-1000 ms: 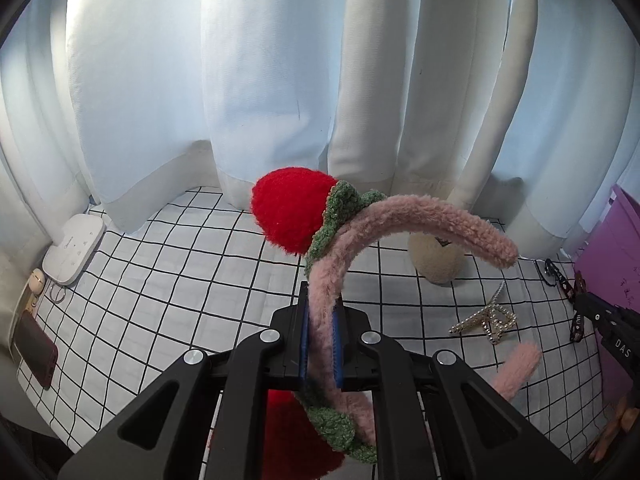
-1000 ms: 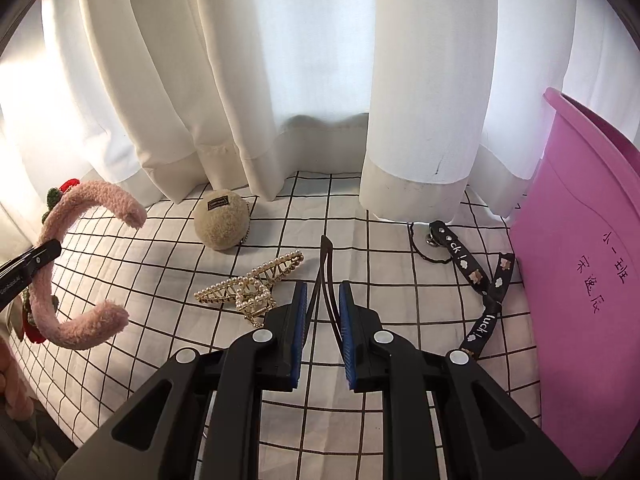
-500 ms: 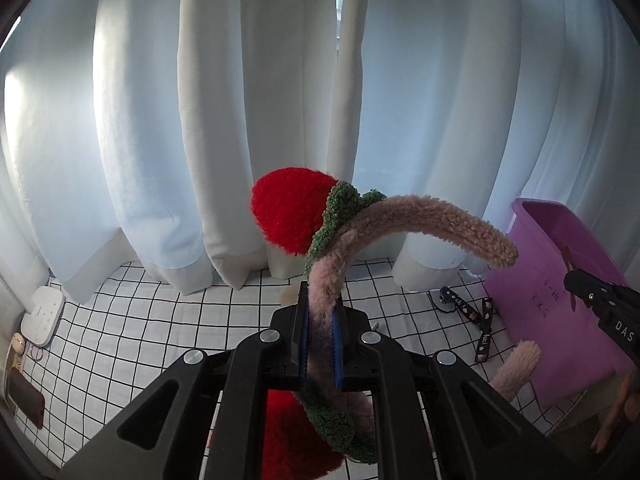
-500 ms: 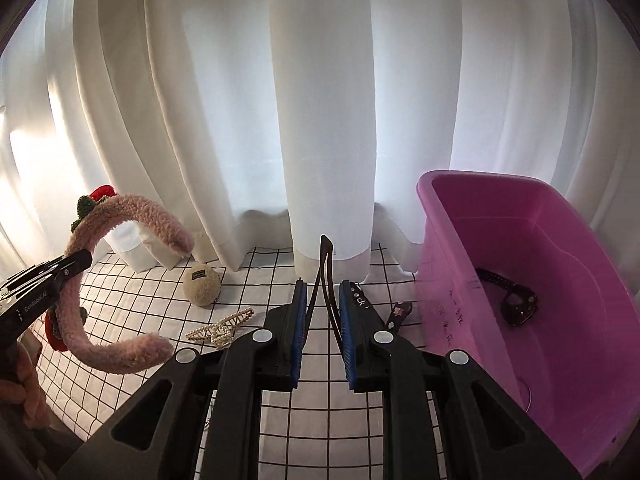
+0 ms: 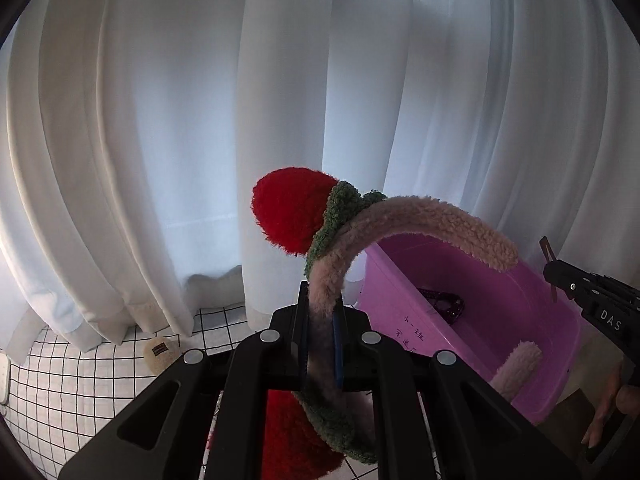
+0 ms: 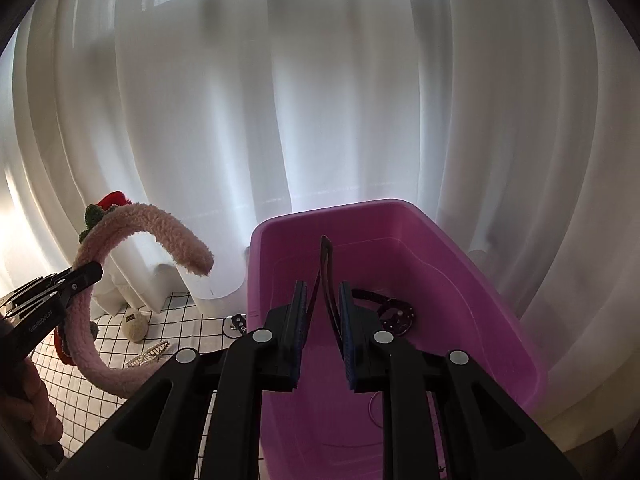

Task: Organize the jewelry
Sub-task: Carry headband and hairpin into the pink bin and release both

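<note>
My left gripper [image 5: 320,312] is shut on a fuzzy pink headband [image 5: 424,216] with red strawberry pompoms [image 5: 290,208]; it hangs in the air left of the purple bin [image 5: 500,304]. The headband also shows in the right wrist view [image 6: 160,224]. My right gripper [image 6: 322,300] is above the purple bin [image 6: 400,216], its jaws slightly apart, with a thin dark hair clip [image 6: 326,264] standing between them. A dark jewelled piece [image 6: 396,316] lies on the bin floor.
On the white checked cloth [image 6: 116,360] lie a beige pompom [image 6: 136,326], a pearl claw clip [image 6: 150,358] and a black ribbon [image 6: 238,324]. White curtains [image 6: 320,100] hang close behind. A white device [image 5: 3,376] sits at the far left.
Both grippers rose and swung right toward the bin. The right gripper now sits over the bin's inside and its jaws have parted a little around the clip.
</note>
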A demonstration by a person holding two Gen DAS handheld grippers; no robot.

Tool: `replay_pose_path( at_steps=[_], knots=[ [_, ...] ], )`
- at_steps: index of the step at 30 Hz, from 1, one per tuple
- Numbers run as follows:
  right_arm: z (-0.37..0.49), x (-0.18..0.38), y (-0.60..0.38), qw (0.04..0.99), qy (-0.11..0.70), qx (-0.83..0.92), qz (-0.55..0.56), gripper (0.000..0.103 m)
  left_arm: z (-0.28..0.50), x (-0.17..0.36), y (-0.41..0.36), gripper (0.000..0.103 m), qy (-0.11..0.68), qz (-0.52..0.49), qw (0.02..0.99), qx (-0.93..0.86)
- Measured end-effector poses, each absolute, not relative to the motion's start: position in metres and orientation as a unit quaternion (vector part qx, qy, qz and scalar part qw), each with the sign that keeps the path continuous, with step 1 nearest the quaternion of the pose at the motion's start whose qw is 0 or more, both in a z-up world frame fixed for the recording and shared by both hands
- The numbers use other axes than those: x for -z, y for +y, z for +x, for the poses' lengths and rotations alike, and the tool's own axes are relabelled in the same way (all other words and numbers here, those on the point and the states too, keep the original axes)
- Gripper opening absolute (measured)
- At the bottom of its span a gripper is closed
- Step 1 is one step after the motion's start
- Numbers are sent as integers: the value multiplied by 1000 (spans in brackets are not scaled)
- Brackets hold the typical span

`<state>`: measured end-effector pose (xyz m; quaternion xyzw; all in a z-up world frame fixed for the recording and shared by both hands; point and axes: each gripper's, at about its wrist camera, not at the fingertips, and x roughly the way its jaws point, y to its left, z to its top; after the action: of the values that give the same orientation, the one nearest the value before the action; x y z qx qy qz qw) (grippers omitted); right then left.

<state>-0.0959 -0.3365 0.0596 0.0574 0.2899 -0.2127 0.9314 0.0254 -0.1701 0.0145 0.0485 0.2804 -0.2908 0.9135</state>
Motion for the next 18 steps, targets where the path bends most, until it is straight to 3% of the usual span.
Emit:
replay_pose_path(
  at_steps=[18],
  knots=[
    [-119, -28, -452, 905, 326, 248, 112, 16, 25, 11, -323, 10, 316, 100, 882, 334]
  ],
)
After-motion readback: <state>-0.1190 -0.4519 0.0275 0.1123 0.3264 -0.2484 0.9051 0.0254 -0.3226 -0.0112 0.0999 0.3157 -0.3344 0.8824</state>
